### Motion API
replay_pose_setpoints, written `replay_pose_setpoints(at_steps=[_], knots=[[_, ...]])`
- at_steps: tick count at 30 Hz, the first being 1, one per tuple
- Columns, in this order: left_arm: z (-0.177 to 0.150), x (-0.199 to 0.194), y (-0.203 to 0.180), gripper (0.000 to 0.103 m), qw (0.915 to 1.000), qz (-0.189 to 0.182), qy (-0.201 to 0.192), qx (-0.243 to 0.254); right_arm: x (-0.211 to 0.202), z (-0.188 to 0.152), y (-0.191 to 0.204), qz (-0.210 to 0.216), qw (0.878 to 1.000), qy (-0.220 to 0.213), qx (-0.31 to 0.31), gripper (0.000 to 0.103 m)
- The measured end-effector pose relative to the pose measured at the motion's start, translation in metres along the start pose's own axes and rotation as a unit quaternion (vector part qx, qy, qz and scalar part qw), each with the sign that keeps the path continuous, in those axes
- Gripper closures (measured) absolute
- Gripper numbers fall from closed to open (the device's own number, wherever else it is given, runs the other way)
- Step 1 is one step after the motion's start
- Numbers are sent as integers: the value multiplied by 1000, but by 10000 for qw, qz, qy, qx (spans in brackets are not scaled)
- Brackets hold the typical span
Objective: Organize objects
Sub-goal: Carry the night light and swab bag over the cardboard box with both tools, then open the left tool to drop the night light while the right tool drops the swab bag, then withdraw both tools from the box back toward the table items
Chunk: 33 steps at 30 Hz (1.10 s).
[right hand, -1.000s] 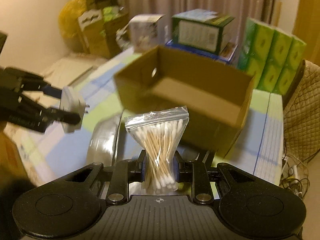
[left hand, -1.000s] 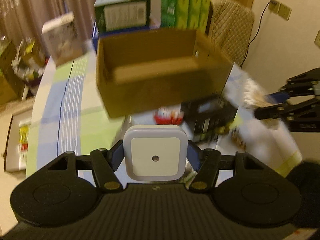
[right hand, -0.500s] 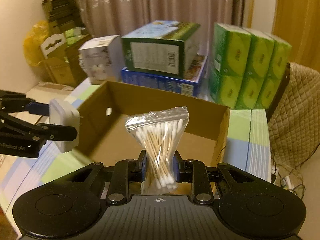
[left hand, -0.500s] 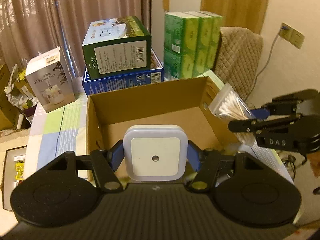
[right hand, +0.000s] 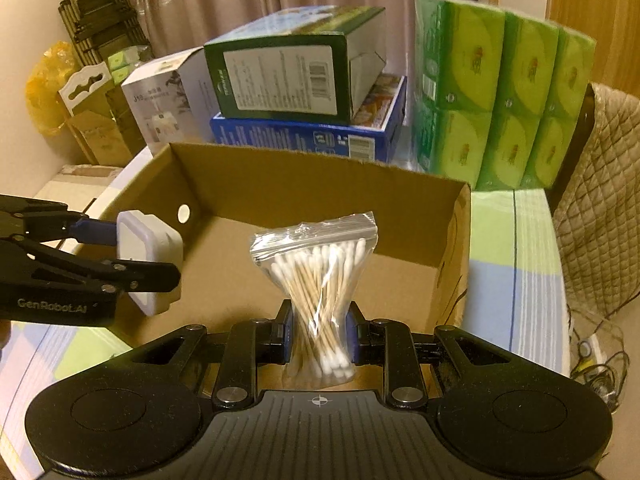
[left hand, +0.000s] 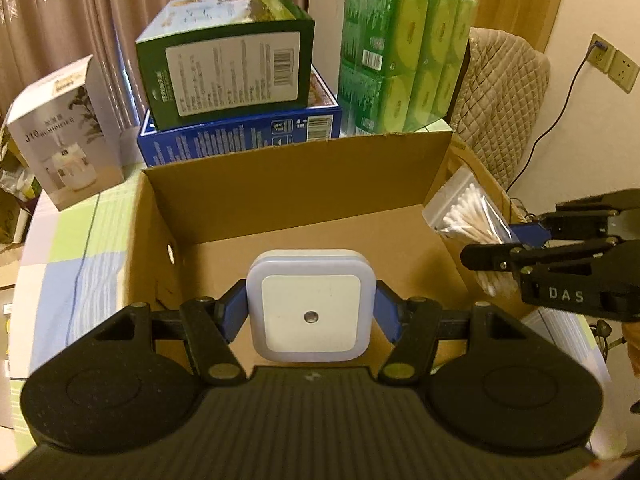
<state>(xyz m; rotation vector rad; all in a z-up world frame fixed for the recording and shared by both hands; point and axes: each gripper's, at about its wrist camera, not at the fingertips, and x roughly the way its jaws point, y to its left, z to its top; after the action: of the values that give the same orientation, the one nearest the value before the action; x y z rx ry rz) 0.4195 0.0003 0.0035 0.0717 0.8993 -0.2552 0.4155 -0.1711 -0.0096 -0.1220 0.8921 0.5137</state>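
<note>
An open brown cardboard box [left hand: 296,184] stands on the table; it also shows in the right wrist view [right hand: 320,184]. My left gripper [left hand: 310,308] is shut on a white square night light [left hand: 310,304] and holds it over the box's near left part. My right gripper [right hand: 319,328] is shut on a clear bag of cotton swabs [right hand: 320,276] and holds it over the box's near right part. The bag [left hand: 470,220] and the night light [right hand: 146,256] each show in the other view. The box floor in view is bare.
Behind the box stand a green carton [left hand: 224,68] on a blue carton [left hand: 240,136], a pack of green tissue boxes [left hand: 400,60] and a white humidifier box [left hand: 64,132]. A quilted chair back [left hand: 500,92] is at the right. The tablecloth [right hand: 516,248] is checked.
Both grippers have come forward from in front of the box to above its open top, still holding their objects. The view has steadied and the box now fills the middle.
</note>
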Motion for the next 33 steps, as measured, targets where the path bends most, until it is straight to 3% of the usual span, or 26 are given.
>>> replay_pose_setpoints(at_steps=[3,18,19,20,22,33], knots=[[-1,8,0,37,10000,56,-1,-82,5,-4,-2,13,10000,48,9,81],[-6,-12,3,35,9998,179,-81,-16,-4,-2,-3,145,9994,-128,296,80],[-7,-14,5,35,9998,195,-92,-26,-5,0,-3,206,9991,-161,319,73],[-8,-16,6,34,9997,215,-109,-45,-6,1,-4,255,9988,-195,369,54],[-8,-20,8,32,9996,238,-136,-69,-12,1,-6,190,9979,-370,505,31],[-29,-64,8,26,9988,280,-338,-196,-70,-11,8,-73,9973,-647,327,31]])
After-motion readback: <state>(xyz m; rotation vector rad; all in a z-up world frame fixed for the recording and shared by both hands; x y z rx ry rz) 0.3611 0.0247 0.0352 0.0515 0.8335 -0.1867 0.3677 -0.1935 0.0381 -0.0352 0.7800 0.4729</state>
